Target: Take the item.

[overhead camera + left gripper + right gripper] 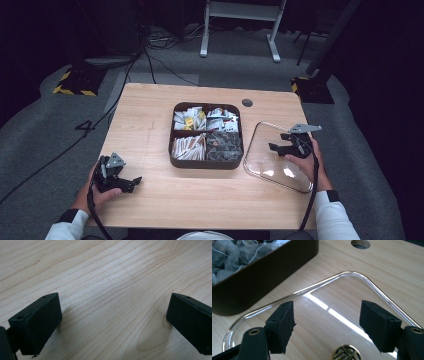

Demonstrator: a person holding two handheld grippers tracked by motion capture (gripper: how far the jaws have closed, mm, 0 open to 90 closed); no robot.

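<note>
A dark brown box (205,162) with four compartments of packets and tea bags sits mid-table, its wall also in the right gripper view (262,277). Its clear lid (260,155) lies flat to the right of the box. My right gripper (276,148) hovers over that lid (352,290), open, jaws wide apart with nothing between them; a gold knob (347,353) on the lid shows just below them. My left gripper (131,184) rests near the table's front left, open over bare wood (112,302).
A round cable hole (247,103) lies behind the box, seen too in the right gripper view (360,243). Cables and a white desk frame (240,25) stand on the grey floor beyond the table. Bare wood stretches between the left gripper and the box.
</note>
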